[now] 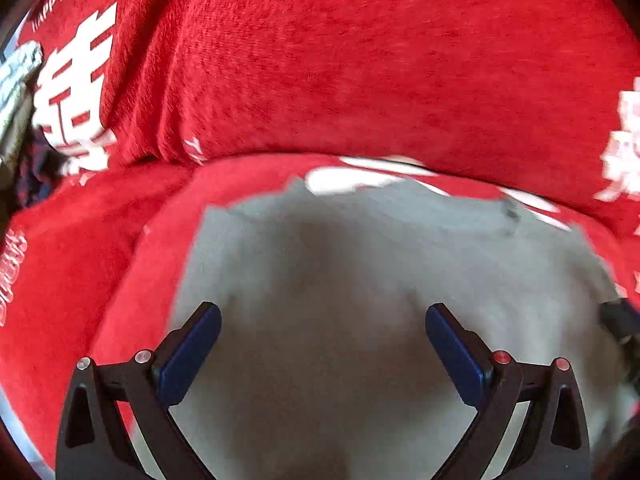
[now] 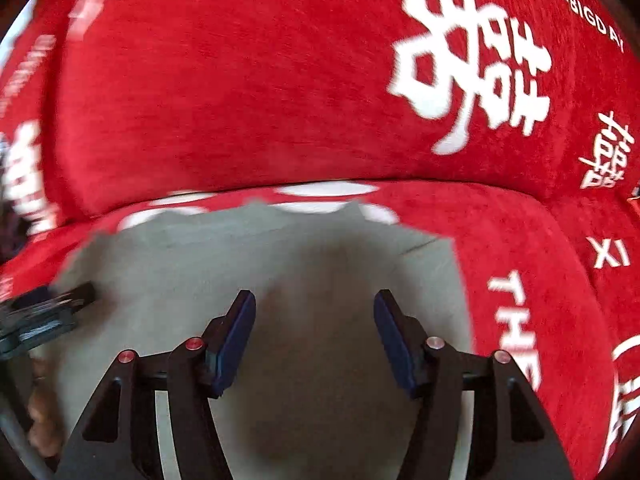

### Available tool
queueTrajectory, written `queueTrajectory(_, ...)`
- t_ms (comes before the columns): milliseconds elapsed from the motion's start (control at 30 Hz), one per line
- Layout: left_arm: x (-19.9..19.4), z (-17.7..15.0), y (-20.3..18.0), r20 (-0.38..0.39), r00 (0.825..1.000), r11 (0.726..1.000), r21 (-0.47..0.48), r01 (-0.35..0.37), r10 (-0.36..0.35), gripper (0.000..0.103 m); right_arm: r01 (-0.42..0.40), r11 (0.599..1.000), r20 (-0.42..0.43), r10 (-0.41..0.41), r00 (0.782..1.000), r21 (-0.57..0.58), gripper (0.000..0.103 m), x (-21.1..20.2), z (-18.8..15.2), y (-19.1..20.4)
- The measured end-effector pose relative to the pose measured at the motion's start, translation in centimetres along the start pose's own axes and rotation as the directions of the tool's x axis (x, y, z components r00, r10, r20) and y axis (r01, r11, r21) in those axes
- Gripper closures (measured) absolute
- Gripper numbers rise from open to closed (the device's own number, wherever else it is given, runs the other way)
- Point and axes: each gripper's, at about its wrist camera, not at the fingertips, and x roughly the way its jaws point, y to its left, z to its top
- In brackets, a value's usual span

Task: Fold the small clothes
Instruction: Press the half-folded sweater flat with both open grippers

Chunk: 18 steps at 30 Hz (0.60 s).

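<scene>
Grey garment (image 1: pixel 360 280) spread flat on red seat cover (image 1: pixel 340 80), just in front of the seat's back crease – far edge jagged and blurred in both views. Same cloth in right wrist view (image 2: pixel 280 264), filling the lower middle, red cover showing to its right and beyond.

Left gripper (image 1: pixel 323 312) above the grey cloth, 2 blue-padded fingers (image 1: pixel 192 360) spread wide, nothing between them, pads not pressing on anything. Right gripper (image 2: pixel 315 300) likewise above the cloth – jaws apart, gap empty, no fabric pinched. Whether fingertips touch the cloth: can't tell.

Tip of the other gripper visible at each view's edge: dark, blurred, at far right in left wrist view (image 1: pixel 620 320), at far left in right wrist view (image 2: pixel 48 312), i.e. the 2 tools near each other over the same garment.

Red cover printed w/ white characters (image 2: pixel 472 64) and white lettering, incl. "THE" (image 2: pixel 516 320) and "XI" beside the garment's right edge. Seat back rising behind, same red fabric.
</scene>
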Motion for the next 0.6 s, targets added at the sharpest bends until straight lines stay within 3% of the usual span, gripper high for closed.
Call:
queueTrajectory(67, -1.7, -2.3, -0.7, 0.017, 0.999, 0.999, 0.011, 0.046, -0.046, 0.001, -0.055, 0.998, 0.010, 0.055, 0.998, -0.034, 0.037, -1.8, -2.0, 1.8)
queueTrajectory(167, -2.7, -5.2, -1.7, 0.038, 0.999, 0.998, 0.064, 0.001, -0.003, 0.001, -0.079, 0.991, -0.002, 0.080, 0.997, -0.106, 0.037, -2.9, -4.7, 4.4)
queueTrajectory(233, -2.5, -6.8, -1.7, 0.046, 0.999, 0.995, 0.095, -0.034, 0.030, 0.000, -0.049, 0.983, -0.018, 0.046, 0.999, -0.177, 0.038, -2.7, -6.3, 5.7)
queueTrajectory(300, -3.1, -7.5, -0.7, 0.063, 0.998, 0.996, 0.082, -0.021, 0.016, 0.000, -0.005, 0.976, 0.013, 0.008, 1.000, -0.216, 0.038, -3.0, -7.3, 5.7)
queueTrajectory(367, -3.3, -7.9, 0.9, 0.062, 0.998, 0.997, 0.070, -0.038, 0.034, 0.000, 0.019, 0.981, 0.020, -0.016, 1.000, -0.195, 0.037, -3.7, -7.6, 4.4)
queueTrajectory(500, -4.1, -8.8, 3.7, 0.039, 0.999, 1.000, 0.007, -0.007, 0.006, 0.000, 0.062, 0.995, -0.012, -0.063, 0.998, -0.075, 0.036, -4.7, -8.4, -0.5)
queueTrajectory(600, -5.8, -9.8, 3.4, 0.060, 0.998, 1.000, -0.028, -0.010, 0.012, 0.000, 0.064, 0.997, 0.017, -0.063, 0.998, -0.041, 0.036, -6.8, -8.9, -0.7)
